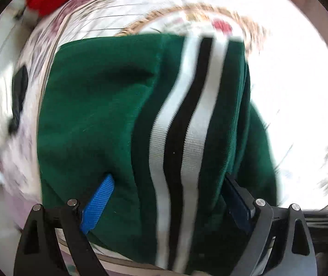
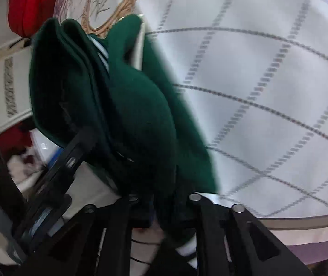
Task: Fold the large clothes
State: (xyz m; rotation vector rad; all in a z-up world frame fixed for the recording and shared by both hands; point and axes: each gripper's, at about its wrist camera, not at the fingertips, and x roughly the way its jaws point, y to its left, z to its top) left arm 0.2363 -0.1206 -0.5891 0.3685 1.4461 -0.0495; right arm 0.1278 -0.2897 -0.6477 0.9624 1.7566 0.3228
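This is a home, most probably a bedroom. The work surface is a bed covered with a white bedspread (image 2: 267,92) that has a grey dashed grid and a gold and floral ornament (image 2: 108,7), and a red cloth (image 2: 30,4) lies at its far edge. Beside the bed stands white furniture with decorated panels (image 2: 9,87).

Black linkage arms (image 1: 55,227), blue pads (image 1: 98,203)

Bunched green garment (image 2: 138,115) fills the near left, blocking passage there. Red cloth (image 2: 30,4) sits at the far left. The checked bedspread (image 2: 267,92) lies open to the right and far right.
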